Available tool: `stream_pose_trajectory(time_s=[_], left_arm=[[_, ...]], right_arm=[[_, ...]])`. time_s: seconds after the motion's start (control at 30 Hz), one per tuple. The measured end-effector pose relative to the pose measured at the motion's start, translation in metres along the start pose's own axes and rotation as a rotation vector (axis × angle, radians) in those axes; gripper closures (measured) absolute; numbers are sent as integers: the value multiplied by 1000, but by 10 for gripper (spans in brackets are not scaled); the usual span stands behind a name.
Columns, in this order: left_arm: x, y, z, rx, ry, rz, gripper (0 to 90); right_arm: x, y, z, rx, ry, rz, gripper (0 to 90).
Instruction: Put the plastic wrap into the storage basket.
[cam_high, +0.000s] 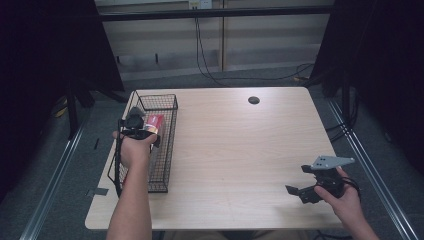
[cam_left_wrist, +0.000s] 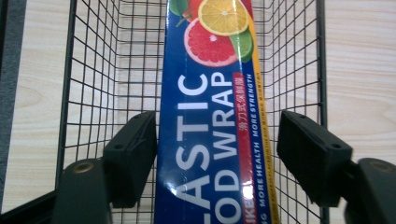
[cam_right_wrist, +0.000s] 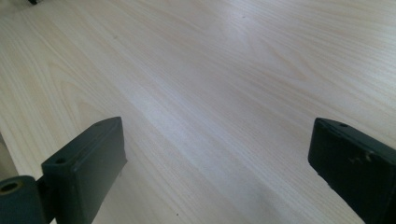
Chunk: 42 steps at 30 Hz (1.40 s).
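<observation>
A long blue box of plastic food wrap (cam_left_wrist: 210, 116), printed with citrus slices, lies lengthwise in a black wire basket (cam_left_wrist: 93, 70). My left gripper (cam_left_wrist: 217, 135) straddles the box with one jaw on each side, close to its edges but not pressing on it, so it is open. From above, the left gripper (cam_high: 136, 122) hangs over the basket (cam_high: 170, 150) at the table's left, with the box's red end (cam_high: 154, 121) beside it. My right gripper (cam_high: 300, 192) rests low at the front right. Its jaws (cam_right_wrist: 217, 135) stand wide open over bare wood.
The basket sits along the left edge of a light wooden table (cam_high: 240, 150). A dark cable hole (cam_high: 253, 100) lies near the far edge. Cables and black stands line the floor on both sides and behind.
</observation>
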<state>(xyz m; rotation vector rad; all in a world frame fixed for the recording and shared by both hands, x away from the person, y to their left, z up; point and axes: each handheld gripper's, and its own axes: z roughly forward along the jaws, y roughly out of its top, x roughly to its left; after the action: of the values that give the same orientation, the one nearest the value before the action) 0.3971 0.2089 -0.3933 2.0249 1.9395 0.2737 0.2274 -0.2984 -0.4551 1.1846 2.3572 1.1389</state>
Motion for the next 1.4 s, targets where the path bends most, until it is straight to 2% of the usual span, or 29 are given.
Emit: stream_pose_trajectory(time_s=[0.1,0.3,0.37,0.6,0.83,1.23,1.27,1.4], left_arm=[[0,0,-2,-22,3,9,230],[-3,-1,-8,-46,-19,21,164],[-4,0,-10,-58,-19,38,149],[-15,0,-17,-84,-79,78,105],[-30,0,-29,-122,-132,142,100],[-44,-5,-40,-159,-210,203,104],[-47,-6,-41,-170,-216,199,104],[-54,-7,-44,-181,-237,233,105]], right_arm=[[0,0,0,0,0,-2,37],[0,-1,1,8,1,-4,37],[0,-1,0,6,0,-8,37],[2,-3,-1,12,-2,-4,37],[3,-1,-2,1,-7,-1,37],[4,4,4,6,8,-16,37],[5,4,4,6,10,-18,37],[5,5,5,7,12,-23,37]])
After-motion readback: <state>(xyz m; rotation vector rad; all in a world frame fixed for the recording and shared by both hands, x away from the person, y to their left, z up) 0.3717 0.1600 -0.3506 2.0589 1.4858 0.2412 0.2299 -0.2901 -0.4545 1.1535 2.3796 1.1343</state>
